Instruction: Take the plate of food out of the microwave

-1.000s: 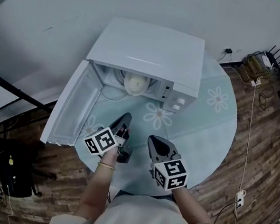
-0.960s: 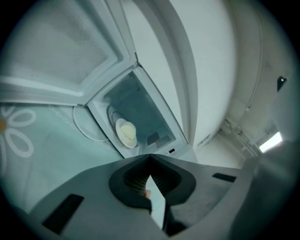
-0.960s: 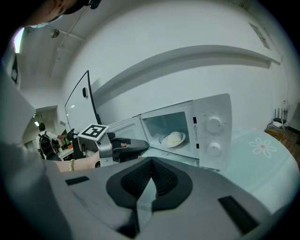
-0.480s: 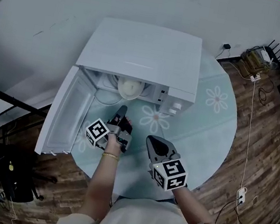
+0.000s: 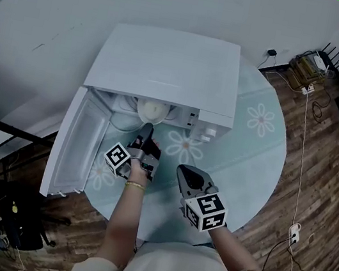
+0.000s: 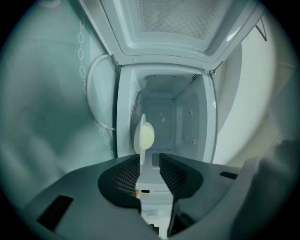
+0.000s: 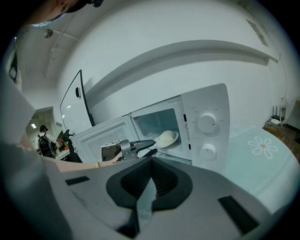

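Left gripper [image 6: 150, 158] jaws opening, rim of the plate [image 6: 142, 140] just between their tips, not pinched. Plate with food sits inside the open microwave [image 5: 168, 66] on the table [image 5: 252, 162]. Right gripper [image 7: 151, 163] jaws pressed together, empty, well back.

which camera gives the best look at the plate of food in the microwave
Right gripper view: the plate of food shows whole, rim and mound, inside the open microwave. Left gripper view is closer but sees it edge-on. Head view catches only its pale top from above.
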`<state>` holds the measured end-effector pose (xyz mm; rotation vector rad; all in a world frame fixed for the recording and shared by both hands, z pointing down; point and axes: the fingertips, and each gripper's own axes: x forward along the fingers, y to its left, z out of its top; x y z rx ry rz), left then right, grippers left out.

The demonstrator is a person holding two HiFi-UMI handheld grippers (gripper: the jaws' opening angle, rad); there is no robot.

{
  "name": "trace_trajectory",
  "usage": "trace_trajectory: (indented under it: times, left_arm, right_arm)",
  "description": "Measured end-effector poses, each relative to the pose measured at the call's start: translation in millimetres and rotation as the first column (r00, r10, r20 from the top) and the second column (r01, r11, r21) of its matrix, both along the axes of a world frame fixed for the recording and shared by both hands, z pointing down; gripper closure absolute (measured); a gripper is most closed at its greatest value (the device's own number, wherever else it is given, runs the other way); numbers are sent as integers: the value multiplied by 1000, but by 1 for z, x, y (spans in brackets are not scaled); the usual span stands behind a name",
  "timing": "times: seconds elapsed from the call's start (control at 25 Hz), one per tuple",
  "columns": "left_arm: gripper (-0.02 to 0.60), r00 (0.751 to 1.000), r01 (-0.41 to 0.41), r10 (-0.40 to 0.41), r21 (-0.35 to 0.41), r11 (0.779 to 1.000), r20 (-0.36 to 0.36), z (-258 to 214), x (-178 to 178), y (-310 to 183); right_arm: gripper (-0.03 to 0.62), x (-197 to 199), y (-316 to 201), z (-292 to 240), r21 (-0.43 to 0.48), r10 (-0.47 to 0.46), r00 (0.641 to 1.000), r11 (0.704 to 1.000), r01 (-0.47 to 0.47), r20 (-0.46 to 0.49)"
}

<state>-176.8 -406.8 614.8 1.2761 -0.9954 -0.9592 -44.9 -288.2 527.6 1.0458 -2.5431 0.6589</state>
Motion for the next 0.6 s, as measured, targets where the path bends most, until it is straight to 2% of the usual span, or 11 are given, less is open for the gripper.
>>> trace_trajectory:
  times: [0.16, 0.32, 0.6]
  left_arm:
    - [413, 999, 38, -40, -70, 997, -25, 14, -5, -1]
    - [388, 997, 51, -55, -87, 995, -45, 23, -8, -7]
    - [387, 997, 57, -62, -110, 992, -46, 29, -11, -30]
  right_arm:
    - [588, 1, -2, 1, -3, 6, 1000, 1000, -6, 2]
    - [588, 3, -7, 4, -6, 17, 1000, 1000, -17, 3]
    - [588, 7, -12, 8, -14, 25, 1000, 1000, -25, -3]
